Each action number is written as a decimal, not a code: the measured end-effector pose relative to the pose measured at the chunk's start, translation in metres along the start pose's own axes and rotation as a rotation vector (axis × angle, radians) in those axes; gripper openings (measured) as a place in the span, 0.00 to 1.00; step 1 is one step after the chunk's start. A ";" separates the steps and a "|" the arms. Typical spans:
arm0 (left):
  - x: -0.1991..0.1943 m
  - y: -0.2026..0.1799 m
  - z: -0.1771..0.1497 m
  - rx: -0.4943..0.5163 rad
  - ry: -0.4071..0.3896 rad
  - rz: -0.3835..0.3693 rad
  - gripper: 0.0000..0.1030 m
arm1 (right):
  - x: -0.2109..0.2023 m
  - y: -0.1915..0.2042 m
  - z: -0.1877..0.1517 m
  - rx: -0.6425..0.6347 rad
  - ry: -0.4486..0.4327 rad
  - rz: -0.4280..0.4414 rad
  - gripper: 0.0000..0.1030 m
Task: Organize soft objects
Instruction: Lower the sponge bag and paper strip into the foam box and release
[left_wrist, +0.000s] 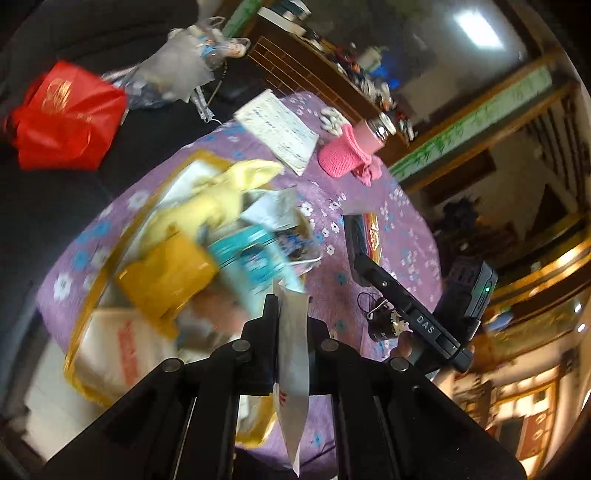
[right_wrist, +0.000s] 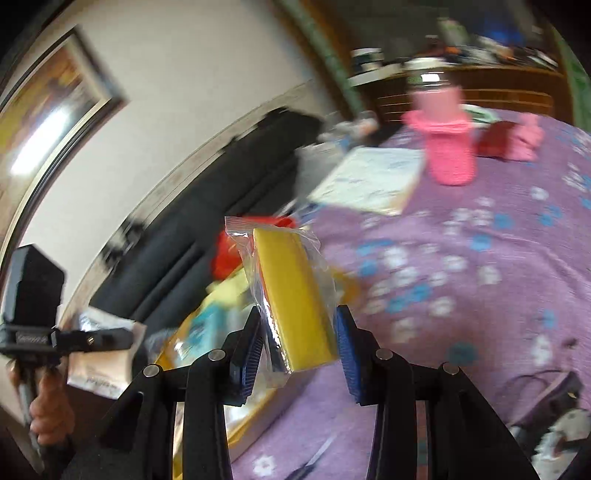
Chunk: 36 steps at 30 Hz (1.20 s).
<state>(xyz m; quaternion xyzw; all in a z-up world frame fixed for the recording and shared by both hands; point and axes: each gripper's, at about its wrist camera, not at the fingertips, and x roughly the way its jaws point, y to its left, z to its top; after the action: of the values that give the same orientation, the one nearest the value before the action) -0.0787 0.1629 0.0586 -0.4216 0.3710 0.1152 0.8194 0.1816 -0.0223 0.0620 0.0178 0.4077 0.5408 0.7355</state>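
My left gripper (left_wrist: 291, 314) is shut on a flat white packet (left_wrist: 293, 369) that hangs edge-on between its fingers. It hovers over a yellow-rimmed box (left_wrist: 86, 295) holding a pale yellow cloth (left_wrist: 218, 195), an orange-yellow sponge (left_wrist: 166, 277) and a teal packet (left_wrist: 251, 258). My right gripper (right_wrist: 298, 314) is shut on a yellow sponge in a clear plastic bag (right_wrist: 295, 291), its blue pads (right_wrist: 347, 354) pressing both sides. It holds the sponge above the purple flowered tablecloth (right_wrist: 461, 295), beside the box (right_wrist: 258, 413). In the right wrist view the left gripper (right_wrist: 125, 338) shows at the left with the white packet (right_wrist: 99, 373).
A pink knitted sleeve on a bottle (left_wrist: 343, 147) and a white booklet (left_wrist: 280, 129) lie at the far side of the cloth. A red bag (left_wrist: 66, 118) and plastic bags (left_wrist: 173, 74) rest on the dark sofa. A small black pouch (right_wrist: 546, 398) sits at the near right.
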 end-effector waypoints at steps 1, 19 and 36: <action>-0.001 0.011 -0.003 -0.022 -0.002 -0.029 0.05 | 0.002 0.006 -0.001 -0.020 0.008 0.016 0.37; 0.011 0.048 -0.019 0.028 -0.049 0.011 0.17 | 0.075 0.111 0.037 -0.174 0.092 -0.140 0.39; -0.036 0.038 -0.090 0.260 -0.365 0.374 0.70 | 0.024 0.181 -0.051 -0.147 -0.004 -0.210 0.78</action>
<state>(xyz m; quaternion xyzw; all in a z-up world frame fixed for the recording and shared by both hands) -0.1686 0.1205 0.0276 -0.2098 0.3004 0.2898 0.8842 0.0104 0.0511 0.0983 -0.0777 0.3653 0.4894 0.7880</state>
